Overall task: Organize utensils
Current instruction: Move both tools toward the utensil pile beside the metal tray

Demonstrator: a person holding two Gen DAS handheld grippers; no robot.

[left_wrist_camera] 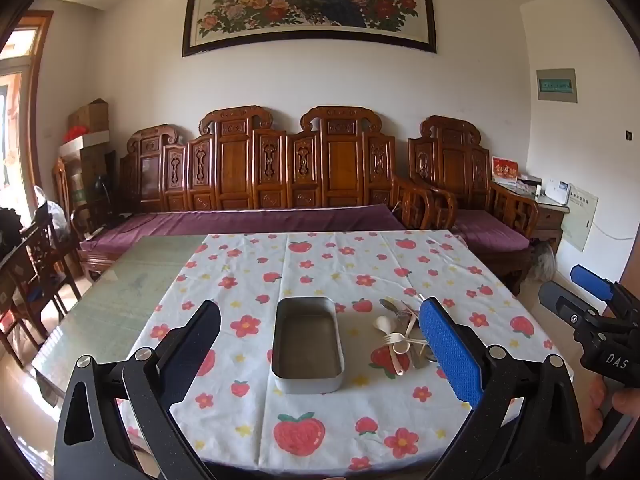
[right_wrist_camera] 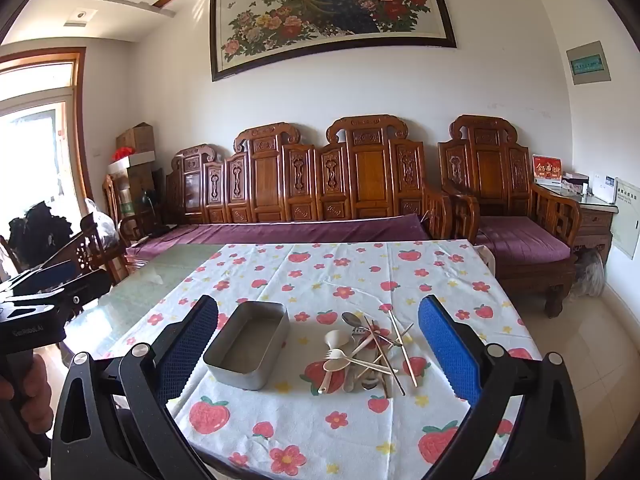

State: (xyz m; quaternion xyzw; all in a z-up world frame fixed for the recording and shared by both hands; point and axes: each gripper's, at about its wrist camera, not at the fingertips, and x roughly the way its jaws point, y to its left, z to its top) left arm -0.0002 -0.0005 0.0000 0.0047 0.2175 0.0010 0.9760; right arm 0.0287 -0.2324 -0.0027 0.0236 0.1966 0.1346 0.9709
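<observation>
Utensils (right_wrist_camera: 368, 354) are heaped in one loose pile on the strawberry-print tablecloth (right_wrist_camera: 320, 420), just to the right of one rectangular metal tin (right_wrist_camera: 247, 346), which stands open with nothing seen inside. In the pile two cream plastic spoons (right_wrist_camera: 336, 338), one cream plastic fork (right_wrist_camera: 332, 355) and at least one metal spoon (right_wrist_camera: 353, 319) can be counted; several thin chopsticks (right_wrist_camera: 402, 346) are crossed over them, their exact number not being clear. The cloth is spread over most of one glass-topped table (right_wrist_camera: 132, 292). Both tongs are held above the near edge of the table and pointed toward the tin and pile. The left tongs (left_wrist_camera: 320, 344) are spread wide with nothing between the pads, and the tin is framed between them in the left wrist view. The right tongs (right_wrist_camera: 318, 344) are likewise spread wide and grip nothing, with the pile framed between them. One carved wooden sofa (right_wrist_camera: 320, 184) is seen against the wall behind.
</observation>
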